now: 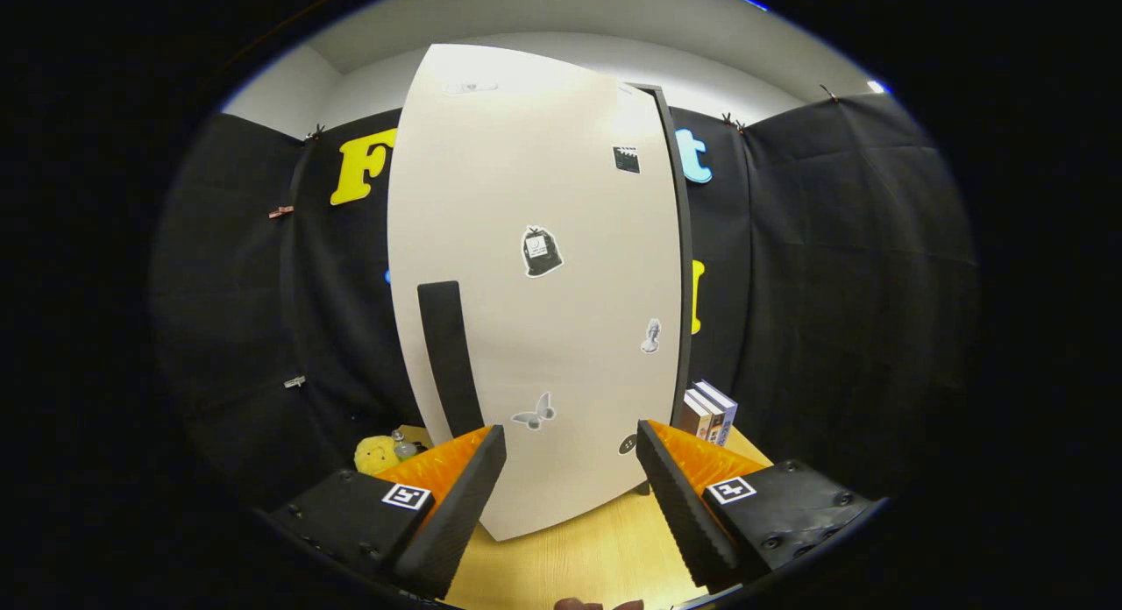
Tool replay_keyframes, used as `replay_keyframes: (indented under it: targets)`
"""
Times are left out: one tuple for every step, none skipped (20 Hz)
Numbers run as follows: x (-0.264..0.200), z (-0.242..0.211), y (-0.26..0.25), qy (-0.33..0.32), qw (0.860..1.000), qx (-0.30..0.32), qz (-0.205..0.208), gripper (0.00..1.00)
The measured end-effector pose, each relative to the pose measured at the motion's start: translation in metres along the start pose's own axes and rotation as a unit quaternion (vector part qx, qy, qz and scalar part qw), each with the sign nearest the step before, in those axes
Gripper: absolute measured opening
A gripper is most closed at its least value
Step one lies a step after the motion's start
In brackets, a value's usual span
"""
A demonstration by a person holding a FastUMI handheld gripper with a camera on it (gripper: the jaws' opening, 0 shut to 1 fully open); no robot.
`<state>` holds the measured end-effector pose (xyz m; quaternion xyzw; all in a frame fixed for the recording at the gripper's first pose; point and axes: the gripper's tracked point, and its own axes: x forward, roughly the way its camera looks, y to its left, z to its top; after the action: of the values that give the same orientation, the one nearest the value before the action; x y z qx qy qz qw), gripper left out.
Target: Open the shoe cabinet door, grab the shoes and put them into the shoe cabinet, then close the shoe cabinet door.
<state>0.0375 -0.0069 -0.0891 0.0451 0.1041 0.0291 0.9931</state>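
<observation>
While the tongs (571, 470) gape empty, the sticker-dotted white cabinet door (535, 286) seems shut.

We look out from the tool (570, 470) itself, low over the wooden tabletop (570, 557), facing straight ahead along its two fingers (456, 496), which stand spread apart at the near end. The camera sits close to the white cabinet door (535, 268), which rises just beyond the fingers, its dark handle (449, 356) to the left, books (712, 413) far right.
</observation>
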Motion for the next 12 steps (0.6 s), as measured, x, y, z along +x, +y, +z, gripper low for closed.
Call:
replay_keyframes:
  targets:
    - [0.000, 0.002, 0.002, -0.003, 1.000, 0.001, 0.002, 0.98]
    - [-0.002, 0.004, 0.004, -0.007, 1.000, 0.003, 0.005, 0.98]
    - [-0.004, 0.004, 0.005, -0.009, 1.000, 0.005, 0.006, 0.98]
    - [-0.005, 0.005, 0.006, -0.011, 1.000, 0.008, 0.008, 0.98]
    - [-0.007, 0.008, 0.008, -0.017, 1.000, 0.014, 0.011, 0.98]
    - [-0.008, 0.012, 0.009, -0.023, 0.999, 0.022, 0.015, 0.98]
    - [-0.009, 0.013, 0.010, -0.025, 0.999, 0.030, 0.019, 0.98]
    - [-0.010, 0.012, 0.009, -0.023, 0.999, 0.033, 0.017, 0.98]
    - [-0.009, 0.011, 0.006, -0.020, 0.999, 0.034, 0.014, 0.98]
    - [-0.010, 0.013, 0.003, -0.022, 0.999, 0.031, 0.008, 0.98]
    - [-0.012, 0.013, 0.001, -0.025, 0.999, 0.022, 0.004, 0.98]
    - [-0.013, 0.015, -0.002, -0.031, 0.999, 0.011, -0.002, 0.98]
